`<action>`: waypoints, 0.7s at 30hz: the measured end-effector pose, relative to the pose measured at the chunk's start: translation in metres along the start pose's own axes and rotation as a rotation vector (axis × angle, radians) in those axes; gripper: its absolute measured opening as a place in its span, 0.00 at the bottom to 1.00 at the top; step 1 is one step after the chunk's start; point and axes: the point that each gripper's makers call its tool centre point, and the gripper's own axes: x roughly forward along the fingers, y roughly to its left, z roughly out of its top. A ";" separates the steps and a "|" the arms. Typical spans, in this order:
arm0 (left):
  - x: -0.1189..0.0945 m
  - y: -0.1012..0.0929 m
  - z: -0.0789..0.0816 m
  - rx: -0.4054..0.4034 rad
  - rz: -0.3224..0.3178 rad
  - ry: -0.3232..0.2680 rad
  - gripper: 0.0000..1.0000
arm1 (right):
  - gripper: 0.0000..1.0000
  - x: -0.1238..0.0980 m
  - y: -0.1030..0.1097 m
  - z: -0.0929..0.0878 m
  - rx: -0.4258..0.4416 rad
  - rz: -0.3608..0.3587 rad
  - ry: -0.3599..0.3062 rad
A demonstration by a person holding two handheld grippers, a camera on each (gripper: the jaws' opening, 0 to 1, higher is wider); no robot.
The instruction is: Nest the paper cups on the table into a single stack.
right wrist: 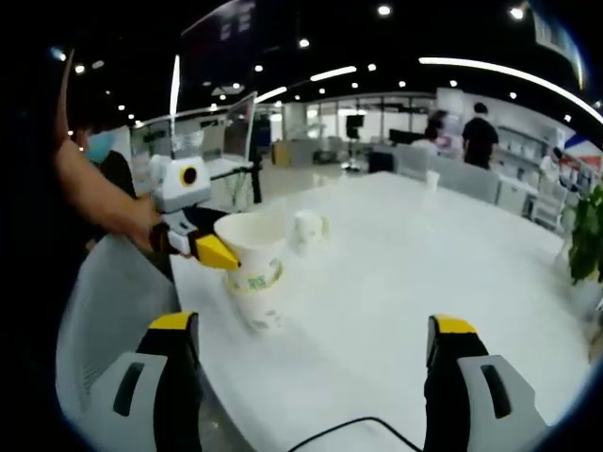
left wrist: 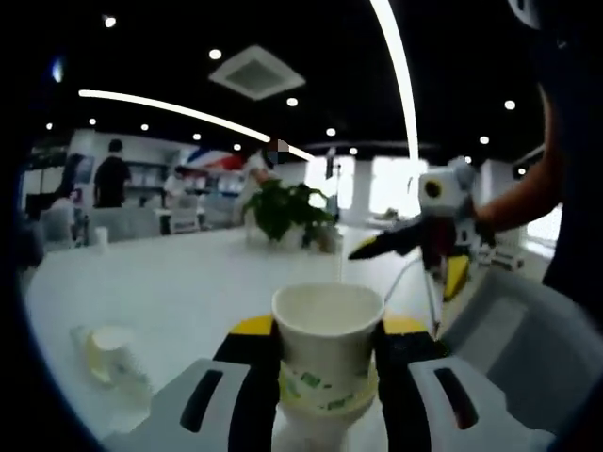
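Observation:
A stack of white paper cups with green print stands upright between my left gripper's yellow-tipped jaws, which are shut on it. In the right gripper view the same stack is at the table's near left edge, held by the left gripper. Another single cup lies on its side just behind the stack, and it appears as the cup at lower left in the left gripper view. My right gripper is open over bare table, well apart from the stack, and appears as the right gripper to the stack's right.
The white table stretches far back. A small cup stands at its far end. A potted plant sits on the table. Grey chairs flank the near edge. People stand in the background.

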 end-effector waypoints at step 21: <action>0.001 0.001 -0.016 0.018 0.027 0.100 0.41 | 0.98 0.003 0.003 0.001 0.009 0.003 -0.002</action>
